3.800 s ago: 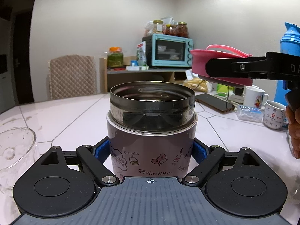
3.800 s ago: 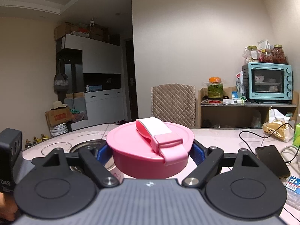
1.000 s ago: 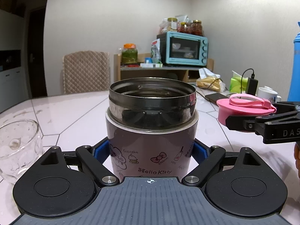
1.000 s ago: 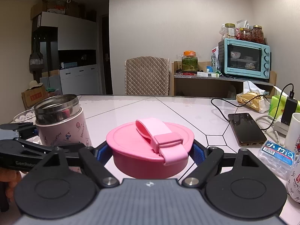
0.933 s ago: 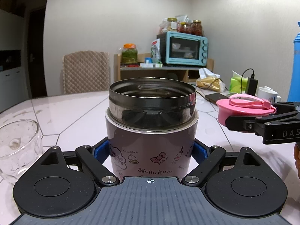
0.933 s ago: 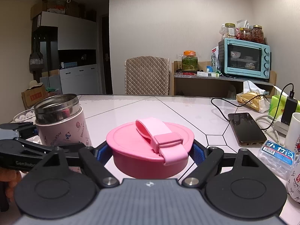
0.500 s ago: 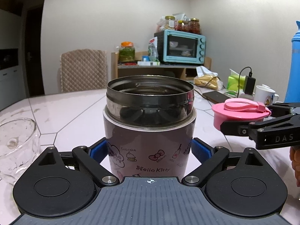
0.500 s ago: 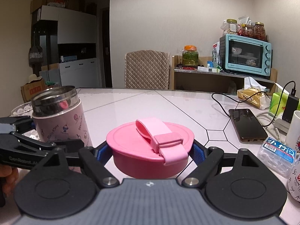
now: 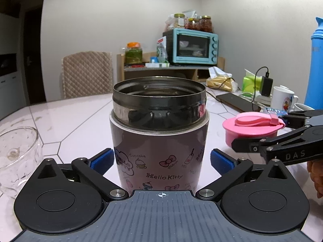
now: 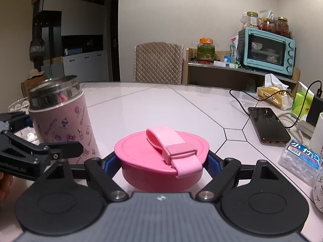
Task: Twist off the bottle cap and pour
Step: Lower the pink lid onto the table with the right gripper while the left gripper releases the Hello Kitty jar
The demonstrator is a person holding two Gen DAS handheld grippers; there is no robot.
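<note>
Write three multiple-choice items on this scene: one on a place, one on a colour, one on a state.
1. The clear glass bowl sits on which side of the pink steel-rimmed flask in the left wrist view?
A left B right C behind
2. The toaster oven is
A red B teal C black
3. The right claw is
A open B shut on the round pink lid C out of view

B would be wrong for 1: A, bowl at the left edge. 2: B, teal casing. 3: B, pads press the lid's sides.
</note>
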